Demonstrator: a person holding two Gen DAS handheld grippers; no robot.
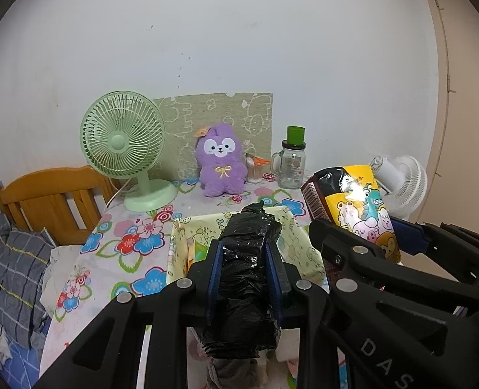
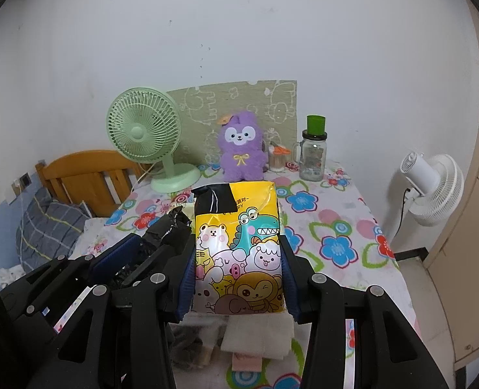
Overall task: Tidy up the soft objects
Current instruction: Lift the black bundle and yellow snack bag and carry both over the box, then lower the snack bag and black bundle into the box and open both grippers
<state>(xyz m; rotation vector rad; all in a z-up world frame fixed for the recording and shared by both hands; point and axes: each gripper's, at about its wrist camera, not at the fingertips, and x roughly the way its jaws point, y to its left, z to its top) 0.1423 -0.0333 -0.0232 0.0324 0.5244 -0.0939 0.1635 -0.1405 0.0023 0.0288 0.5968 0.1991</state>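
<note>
My left gripper point(image 1: 244, 253) is shut on a roll of black plastic bags point(image 1: 247, 278) and holds it above a pale yellow fabric storage box point(image 1: 301, 236) on the table. My right gripper point(image 2: 238, 259) is shut on a yellow tissue pack with cartoon animals point(image 2: 239, 243), held just right of the left gripper; the pack also shows in the left wrist view point(image 1: 359, 207). The black roll shows in the right wrist view point(image 2: 168, 230) at the left. A purple plush toy point(image 1: 220, 162) sits upright at the back of the table.
A green desk fan point(image 1: 122, 142), a glass jar with a green lid point(image 1: 293, 162) and a cotton swab box point(image 1: 255, 168) stand along the wall. A white fan point(image 2: 430, 188) stands right of the floral table point(image 2: 336, 227). A wooden bed frame point(image 1: 51, 201) and bedding lie left. Folded cloths point(image 2: 259, 334) lie near the front edge.
</note>
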